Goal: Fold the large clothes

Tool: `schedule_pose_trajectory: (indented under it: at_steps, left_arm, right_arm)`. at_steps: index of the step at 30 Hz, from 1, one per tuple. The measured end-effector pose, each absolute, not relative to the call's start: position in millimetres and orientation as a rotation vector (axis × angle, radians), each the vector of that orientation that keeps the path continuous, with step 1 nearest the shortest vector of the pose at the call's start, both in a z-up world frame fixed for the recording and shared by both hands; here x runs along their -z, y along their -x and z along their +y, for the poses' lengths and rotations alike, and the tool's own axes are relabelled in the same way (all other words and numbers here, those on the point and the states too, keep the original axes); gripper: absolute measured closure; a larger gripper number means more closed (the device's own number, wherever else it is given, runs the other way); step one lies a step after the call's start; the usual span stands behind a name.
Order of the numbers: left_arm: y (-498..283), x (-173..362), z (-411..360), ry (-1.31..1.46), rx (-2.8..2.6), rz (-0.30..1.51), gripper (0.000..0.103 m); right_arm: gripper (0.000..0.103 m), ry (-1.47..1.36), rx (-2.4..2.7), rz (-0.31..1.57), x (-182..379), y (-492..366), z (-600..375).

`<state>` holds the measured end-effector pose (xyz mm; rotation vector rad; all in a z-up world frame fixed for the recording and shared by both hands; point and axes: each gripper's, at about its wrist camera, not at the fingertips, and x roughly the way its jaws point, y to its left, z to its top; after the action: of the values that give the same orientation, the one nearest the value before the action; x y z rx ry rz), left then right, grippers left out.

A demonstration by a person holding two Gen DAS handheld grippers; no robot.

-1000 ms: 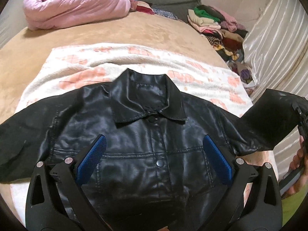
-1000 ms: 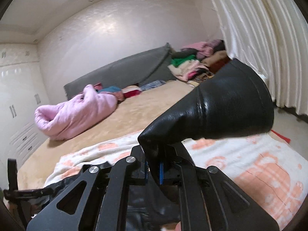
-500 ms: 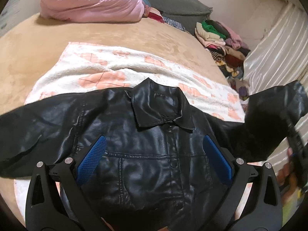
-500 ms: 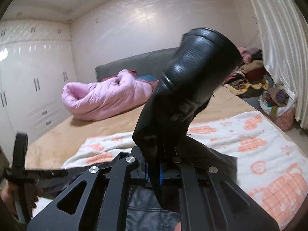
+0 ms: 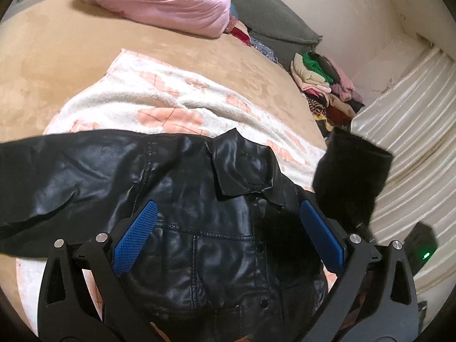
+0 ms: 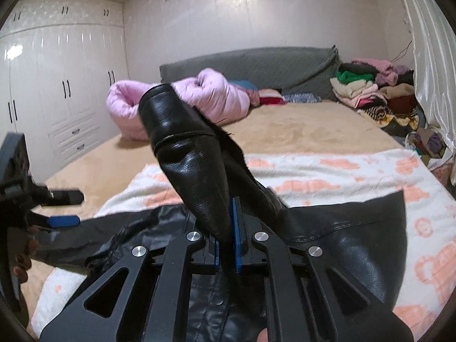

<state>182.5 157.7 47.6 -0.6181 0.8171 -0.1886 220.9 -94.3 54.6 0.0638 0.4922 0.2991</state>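
A black leather jacket (image 5: pixel 199 199) lies front up on a white and pink blanket (image 5: pixel 148 99) on the bed. Its left sleeve (image 5: pixel 57 176) stretches out flat. My left gripper (image 5: pixel 228 236) is open and empty, hovering above the jacket's chest. My right gripper (image 6: pixel 226 228) is shut on the jacket's right sleeve (image 6: pixel 188 154) and holds it raised over the jacket body (image 6: pixel 356 245). The raised sleeve (image 5: pixel 353 176) also shows at the right in the left wrist view. The left gripper (image 6: pixel 64 208) shows at the left edge of the right wrist view.
A pink puffer coat (image 6: pixel 182 99) lies at the head of the tan bed (image 6: pixel 299 131). A pile of folded clothes (image 6: pixel 370 91) sits at the far right by the curtain (image 6: pixel 427 57). White wardrobes (image 6: pixel 57 91) stand to the left.
My right gripper has swung the held sleeve leftward, in over the jacket body. My left gripper has shifted right and stayed open above the chest.
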Motion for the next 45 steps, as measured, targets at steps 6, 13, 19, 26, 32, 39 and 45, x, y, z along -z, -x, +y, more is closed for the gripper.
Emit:
schedule_pose_trajectory:
  at_steps: [6, 13, 19, 26, 32, 39, 45]
  left_arm:
    - [-180.3, -36.5, 170.8, 0.675, 0.198, 0.821, 0.009]
    - [-175.7, -26.7, 182.8, 0.723, 0.213, 0.811, 0.009]
    - [-174.3, -20.1, 183.6, 0.719, 0.216, 0.818, 0.009]
    - [-178.7, -0.5, 187.2, 0.794, 0.255, 0.834, 0.009]
    - [-180.0, 16.6, 180.5, 0.778, 0.272, 0.893, 0.009]
    - [-176.2, 29.9, 177.2, 0.772, 0.256, 0.929, 0.009]
    - [-184.5, 38.2, 158.9, 0.768, 0.266, 0.967, 0.035]
  right_arm:
    - [0.097, 0.000, -0.356, 0.520, -29.4, -216.4, -56.0]
    - [0.096, 0.056, -0.395, 0.596, 3.6, -213.5, -16.1]
    - [0.089, 0.113, -0.433, 0.654, 28.1, -206.2, 10.0]
    - [0.051, 0.112, -0.483, 0.780, 41.6, -200.8, 20.0]
    - [0.016, 0.134, -0.582, 0.811, 42.4, -174.2, 16.0]
    - [0.044, 0.023, -0.567, 0.817, 26.5, -150.7, -30.6]
    - [0.050, -0.010, -0.437, 0.778, 10.7, -142.5, -81.2]
